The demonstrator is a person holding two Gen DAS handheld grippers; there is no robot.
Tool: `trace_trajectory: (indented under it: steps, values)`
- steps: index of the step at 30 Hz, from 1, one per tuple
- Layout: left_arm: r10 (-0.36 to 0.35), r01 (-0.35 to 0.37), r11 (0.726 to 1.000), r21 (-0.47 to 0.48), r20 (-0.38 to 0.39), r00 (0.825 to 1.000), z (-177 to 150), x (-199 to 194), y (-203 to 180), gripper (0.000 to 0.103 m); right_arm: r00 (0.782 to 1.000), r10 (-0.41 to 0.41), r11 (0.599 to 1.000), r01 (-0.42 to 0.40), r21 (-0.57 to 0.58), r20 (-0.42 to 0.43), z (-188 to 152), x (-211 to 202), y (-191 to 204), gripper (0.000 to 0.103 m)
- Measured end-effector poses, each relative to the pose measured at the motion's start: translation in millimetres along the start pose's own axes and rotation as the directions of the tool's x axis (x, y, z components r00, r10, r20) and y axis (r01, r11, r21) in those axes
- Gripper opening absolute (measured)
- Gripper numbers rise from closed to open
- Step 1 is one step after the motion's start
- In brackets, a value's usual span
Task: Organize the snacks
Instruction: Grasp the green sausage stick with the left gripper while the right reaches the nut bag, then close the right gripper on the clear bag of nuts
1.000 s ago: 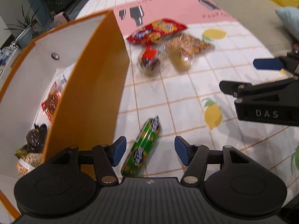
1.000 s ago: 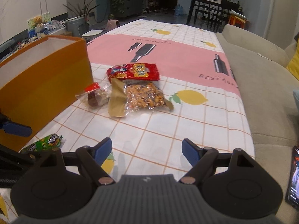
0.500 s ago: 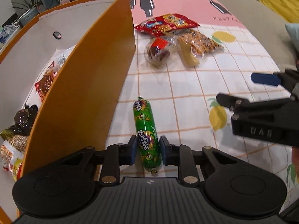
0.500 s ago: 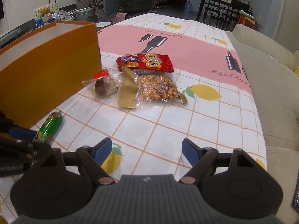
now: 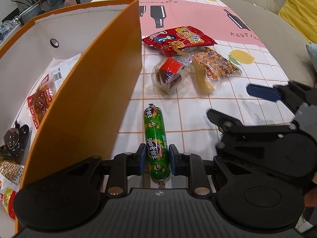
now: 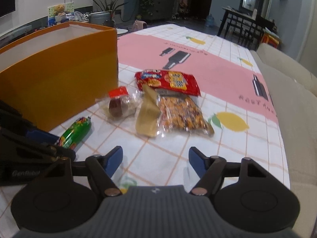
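The left gripper (image 5: 156,161) pinches a green sausage stick (image 5: 156,140) near its close end; the stick's long axis points straight ahead, along the fingers. The orange box (image 5: 95,99) stands just to its left, already holding snacks. The right gripper (image 6: 154,161) is spread wide and empty, facing three packets still lying on the tablecloth (image 6: 227,91).

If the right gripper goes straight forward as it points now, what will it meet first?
Most likely the clear bag of mixed nuts, which lies nearly straight ahead of the open right gripper. Only bare tablecloth lies between. Depth is unclear; it may pass above the flat bag.
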State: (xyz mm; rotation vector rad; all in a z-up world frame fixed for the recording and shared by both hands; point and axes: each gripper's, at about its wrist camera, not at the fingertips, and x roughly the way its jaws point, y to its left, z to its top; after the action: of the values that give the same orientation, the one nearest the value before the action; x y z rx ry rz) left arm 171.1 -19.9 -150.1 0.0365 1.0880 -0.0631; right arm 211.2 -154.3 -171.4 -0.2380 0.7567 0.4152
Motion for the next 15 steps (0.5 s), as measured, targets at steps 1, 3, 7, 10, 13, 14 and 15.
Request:
trace_trajectory:
  steps: [1,3,7,10,13,14,15]
  values:
    - [-0.004,0.004,1.000,0.002,0.001,1.000,0.0,0.0,-0.3,0.026,1.000,-0.002,1.000,0.003,-0.011,0.012,2.4,1.9,1.3,0.071]
    - [-0.011,0.011,1.000,-0.006,0.002,1.000,0.5,0.5,0.2,0.026,0.999,-0.002,0.999,0.004,-0.037,0.033,5.9,5.5,3.5,0.071]
    - [-0.030,0.031,0.999,-0.021,0.003,1.000,2.0,1.2,1.5,0.026,0.998,-0.004,0.996,0.010,-0.094,0.059,9.3,14.9,6.2,0.071]
    - [-0.038,0.038,0.999,-0.027,0.003,0.999,2.4,1.4,2.0,0.026,0.998,-0.007,0.994,0.014,-0.112,0.064,12.4,22.3,6.2,0.071]
    - [-0.040,0.040,0.999,-0.024,0.003,0.999,1.9,1.1,1.6,0.026,0.997,-0.007,0.992,0.016,-0.124,0.072,15.1,28.9,8.2,0.071]
    - [-0.041,0.041,0.999,-0.024,0.003,0.999,1.5,1.0,1.5,0.026,0.997,-0.007,0.992,0.016,-0.128,0.074,16.0,30.8,9.5,0.071]
    - [-0.040,0.040,0.999,-0.024,0.003,0.999,1.1,0.9,1.8,0.026,0.997,-0.005,0.991,0.015,-0.133,0.075,17.0,32.9,11.1,0.070]
